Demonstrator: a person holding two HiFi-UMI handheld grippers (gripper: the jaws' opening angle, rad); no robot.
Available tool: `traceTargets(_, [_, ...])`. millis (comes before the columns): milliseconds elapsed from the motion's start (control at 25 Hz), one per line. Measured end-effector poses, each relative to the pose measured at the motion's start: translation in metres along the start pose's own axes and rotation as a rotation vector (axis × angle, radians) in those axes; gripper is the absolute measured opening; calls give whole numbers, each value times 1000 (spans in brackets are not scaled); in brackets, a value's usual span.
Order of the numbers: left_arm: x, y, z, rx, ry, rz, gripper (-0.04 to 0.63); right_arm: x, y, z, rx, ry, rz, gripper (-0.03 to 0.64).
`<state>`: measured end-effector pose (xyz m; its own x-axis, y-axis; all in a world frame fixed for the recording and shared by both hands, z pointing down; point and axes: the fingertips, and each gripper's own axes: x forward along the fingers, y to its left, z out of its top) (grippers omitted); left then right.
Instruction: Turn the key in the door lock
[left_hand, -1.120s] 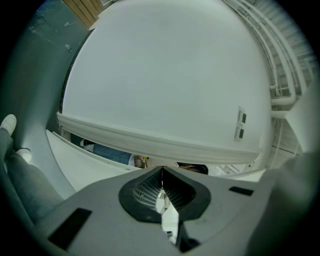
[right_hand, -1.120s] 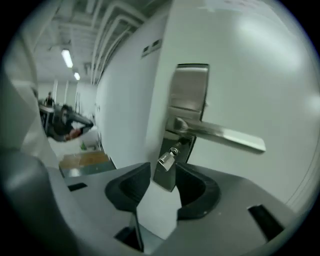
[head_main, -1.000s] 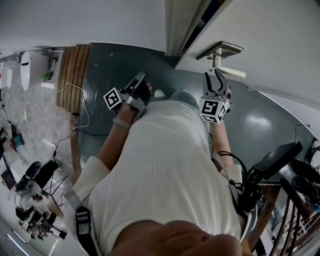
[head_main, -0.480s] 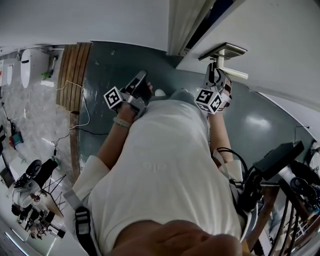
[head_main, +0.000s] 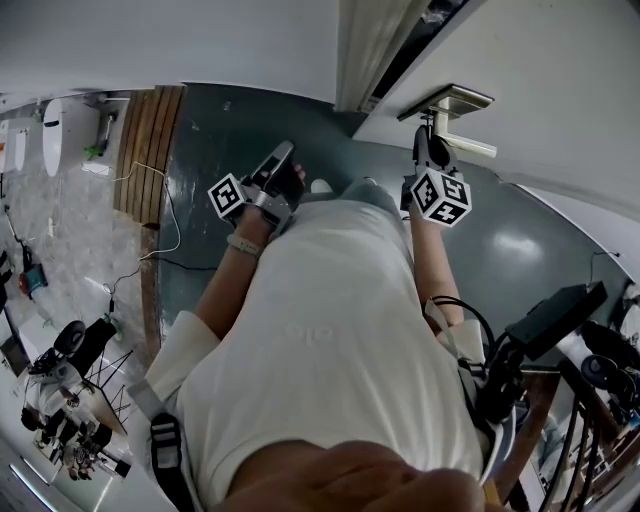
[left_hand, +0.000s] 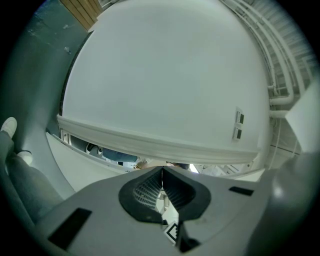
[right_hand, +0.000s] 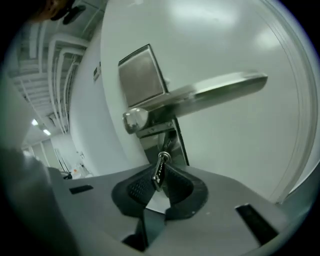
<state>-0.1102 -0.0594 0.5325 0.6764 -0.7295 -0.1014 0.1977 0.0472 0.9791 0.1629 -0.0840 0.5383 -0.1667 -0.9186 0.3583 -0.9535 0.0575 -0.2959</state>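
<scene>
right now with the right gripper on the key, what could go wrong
The right gripper has just been closing its fingers on the key, gripping only its thin head, so it may slip under a twist. The lever handle sits close above; rolling the gripper could knock it. Twisting off-axis might bend the key in the lock.

Small metal key (right_hand: 159, 171) sticks out of the lock (right_hand: 167, 144), edge-on & tilted, just under steel handle (right_hand: 215, 92) of white door (right_hand: 240, 160).
</scene>
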Motion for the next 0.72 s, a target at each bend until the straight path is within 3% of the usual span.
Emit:
traceTargets(200, [0,1,2,4,-2,1,8,2,-1,2,252,-28,62,51])
traceTargets(560, [-1,0,2,3,-9,1,8,1,-2,0,887,-73,217,52])
traceTargets(720, [-2,0,2,0,-11,3,8,1,-4,-3,1026,-69,269,55])
